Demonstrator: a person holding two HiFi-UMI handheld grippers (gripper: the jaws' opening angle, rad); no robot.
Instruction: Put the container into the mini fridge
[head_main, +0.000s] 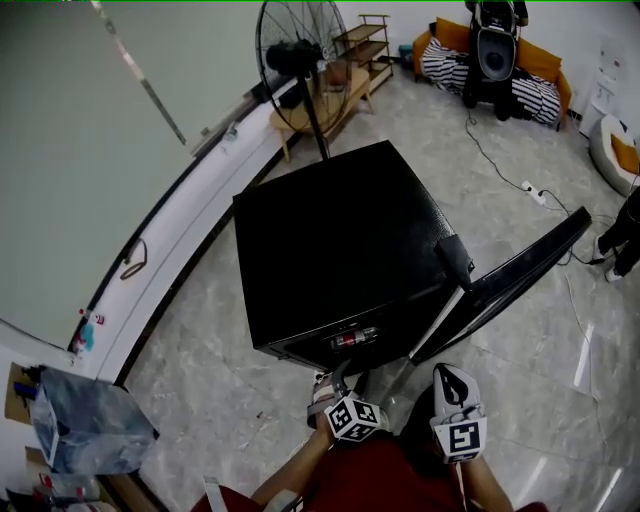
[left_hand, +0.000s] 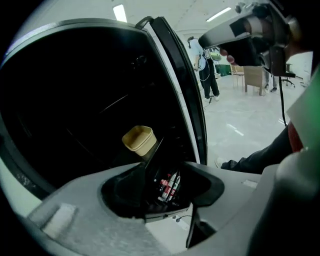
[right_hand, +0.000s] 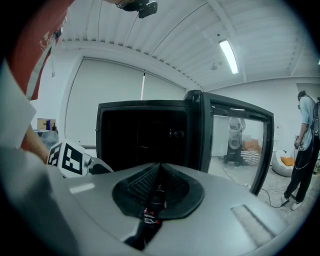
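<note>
Open floor (head_main: 520, 230) rings the open-doored mini fridge (head_main: 340, 250), left gripper (left_hand: 150, 156) pinching container (left_hand: 139, 139).

**Tan container (left_hand: 139, 139) at the open mini fridge (head_main: 340, 240)**

The mini fridge is a black cube standing on the floor (head_main: 500, 190). Its door (head_main: 510, 275) is swung wide to the right, and the inside is dark. The container is a small tan cup with an open mouth. It is tilted, pinched at its lower end by the left tool (left_hand: 150, 154), just before the dark opening.
</note>
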